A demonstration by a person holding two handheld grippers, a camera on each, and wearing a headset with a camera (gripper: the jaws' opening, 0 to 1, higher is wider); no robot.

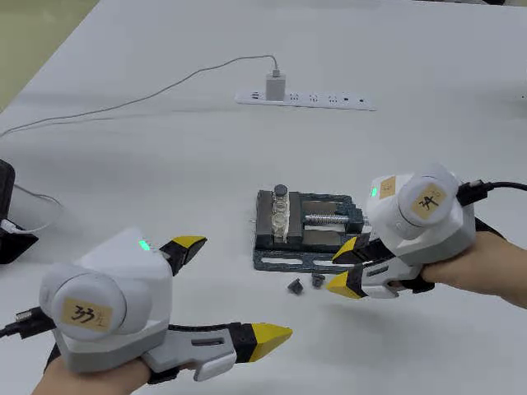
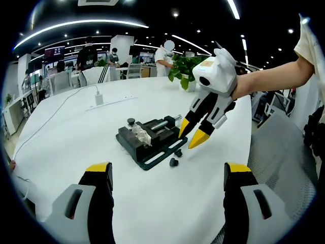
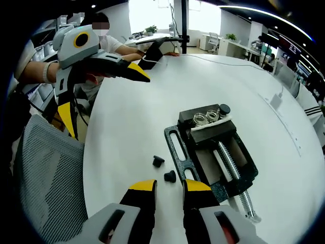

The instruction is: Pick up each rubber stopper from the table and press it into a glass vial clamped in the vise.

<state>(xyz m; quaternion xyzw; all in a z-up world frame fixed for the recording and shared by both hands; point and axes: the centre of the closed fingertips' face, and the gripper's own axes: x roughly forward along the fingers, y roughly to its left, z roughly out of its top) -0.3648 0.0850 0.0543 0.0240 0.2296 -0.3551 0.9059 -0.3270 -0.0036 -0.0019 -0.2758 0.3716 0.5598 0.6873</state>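
two rubber stoppers lie on the bench [image 3: 127, 117] just beside the vise [image 3: 208, 137], on its near side. the right gripper [image 1: 344, 267] hangs by them, jaws a little apart and empty. the nearer stopper [image 3: 170, 176] sits just ahead of its tips, the other stopper [image 3: 158, 161] beside it; both look tipped over, though that is hard to read. the left gripper [image 1: 230, 288] is well apart from the vise, jaws wide apart. in the vise, two open vials [image 3: 203, 119] stand beside a capped vial [image 3: 223, 109]; nothing stands between.
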